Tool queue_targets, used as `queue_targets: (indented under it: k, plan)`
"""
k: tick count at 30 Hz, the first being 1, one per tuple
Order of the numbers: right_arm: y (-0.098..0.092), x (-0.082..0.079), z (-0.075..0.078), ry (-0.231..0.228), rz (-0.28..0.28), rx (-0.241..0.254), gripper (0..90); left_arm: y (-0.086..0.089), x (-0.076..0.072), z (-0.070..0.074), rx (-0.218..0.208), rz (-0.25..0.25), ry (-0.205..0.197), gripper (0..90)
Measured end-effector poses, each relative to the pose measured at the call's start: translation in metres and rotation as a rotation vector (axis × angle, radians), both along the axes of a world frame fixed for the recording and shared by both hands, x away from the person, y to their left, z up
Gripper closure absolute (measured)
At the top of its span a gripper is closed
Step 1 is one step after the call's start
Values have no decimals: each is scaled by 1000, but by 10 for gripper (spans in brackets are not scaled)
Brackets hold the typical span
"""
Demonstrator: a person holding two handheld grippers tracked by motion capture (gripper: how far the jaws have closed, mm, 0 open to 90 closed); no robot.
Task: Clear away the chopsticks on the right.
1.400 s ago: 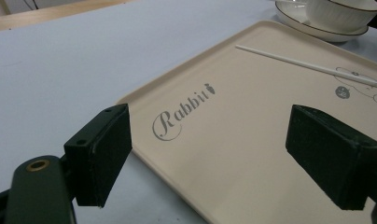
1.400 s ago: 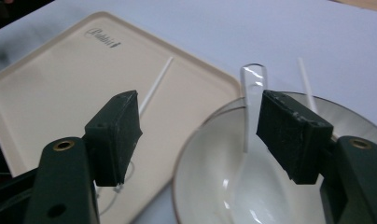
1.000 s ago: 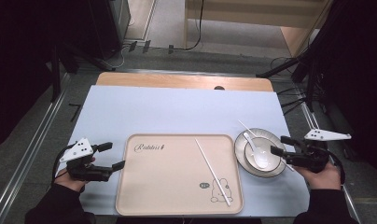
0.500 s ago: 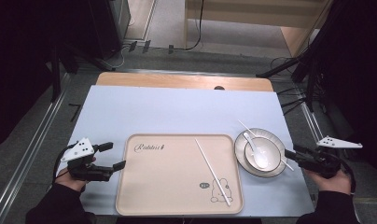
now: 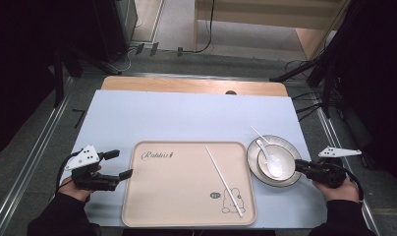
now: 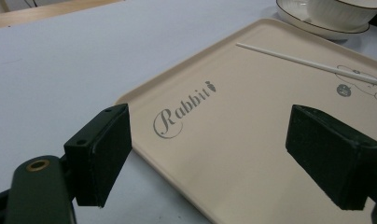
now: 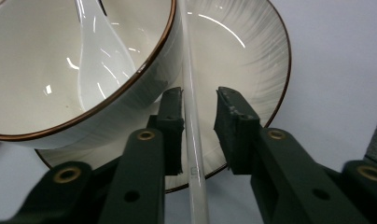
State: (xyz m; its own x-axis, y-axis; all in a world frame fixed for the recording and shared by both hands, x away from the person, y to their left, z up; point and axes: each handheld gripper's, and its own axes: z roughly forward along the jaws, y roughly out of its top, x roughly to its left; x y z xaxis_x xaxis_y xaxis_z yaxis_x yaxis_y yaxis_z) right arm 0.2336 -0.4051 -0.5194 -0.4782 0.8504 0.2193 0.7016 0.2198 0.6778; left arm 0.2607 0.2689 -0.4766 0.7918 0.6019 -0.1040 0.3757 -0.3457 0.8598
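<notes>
A beige tray (image 5: 177, 191) (image 6: 252, 93) lies in the middle of the table with one white chopstick (image 5: 223, 179) (image 6: 308, 63) on it. To its right a white bowl (image 5: 287, 158) (image 7: 46, 93) with a white spoon (image 5: 271, 164) (image 7: 98, 60) in it stands on a plate (image 5: 275, 140) (image 7: 252, 60). A second white chopstick (image 7: 191, 116) rests on the plate beside the bowl. My right gripper (image 5: 299, 167) (image 7: 198, 100) straddles it. Its jaws have just been closing, and a gap remains at the right pad. My left gripper (image 5: 120, 163) (image 6: 214, 135) is wide open at the tray's left edge.
The pale blue mat (image 5: 186, 118) covers the table, with a wooden strip (image 5: 186, 84) along its far edge. The bowl (image 6: 340, 9) and plate (image 6: 317, 28) also appear far off in the left gripper view. Dark stands and cables surround the table.
My right gripper has sunk toward the plate's right rim and its jaws have narrowed around the chopstick there. The left gripper has stayed where it was.
</notes>
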Motion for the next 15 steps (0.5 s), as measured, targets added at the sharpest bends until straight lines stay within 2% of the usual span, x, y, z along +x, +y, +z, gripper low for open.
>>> queue_targets:
  k: [2,7,15]
  plan:
    - [1,3,-3,17,6,16,786,0,0,0,2,-2,0,149]
    - [6,12,-8,44,27,16,831,0,0,0,4,-3,-1,149]
    - [4,16,-5,72,22,35,842,0,-1,1,6,1,-5,149]
